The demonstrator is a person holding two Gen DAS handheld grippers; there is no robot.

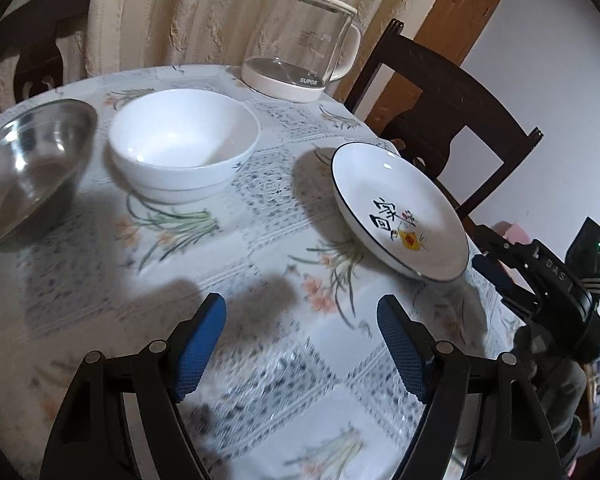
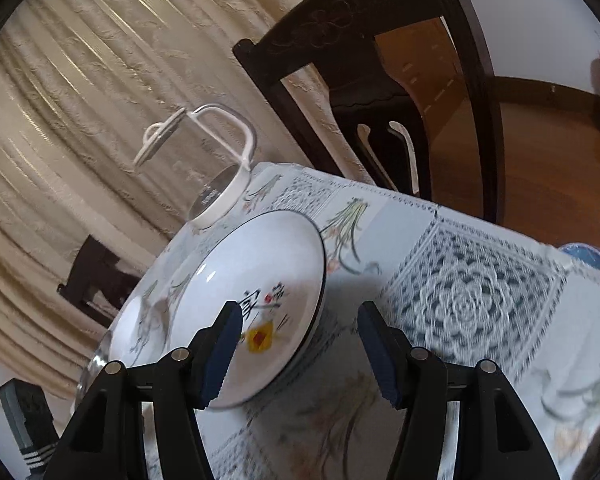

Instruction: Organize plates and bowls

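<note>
My right gripper (image 2: 296, 344), jaws wide, lines up on the painted plate's (image 2: 236, 292) rim (nothing held); my left gripper (image 1: 300, 344) waits, equally wide.

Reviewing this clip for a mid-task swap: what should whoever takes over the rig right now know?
Left gripper: open, empty, above the tablecloth.
Right gripper: open, empty, at the near edge of the printed plate, not gripping.
White bowls look nested, beside the steel bowl; kettle behind.
Done: white bowls seem stacked.
Left: plate and steel bowl not yet grouped.
</note>
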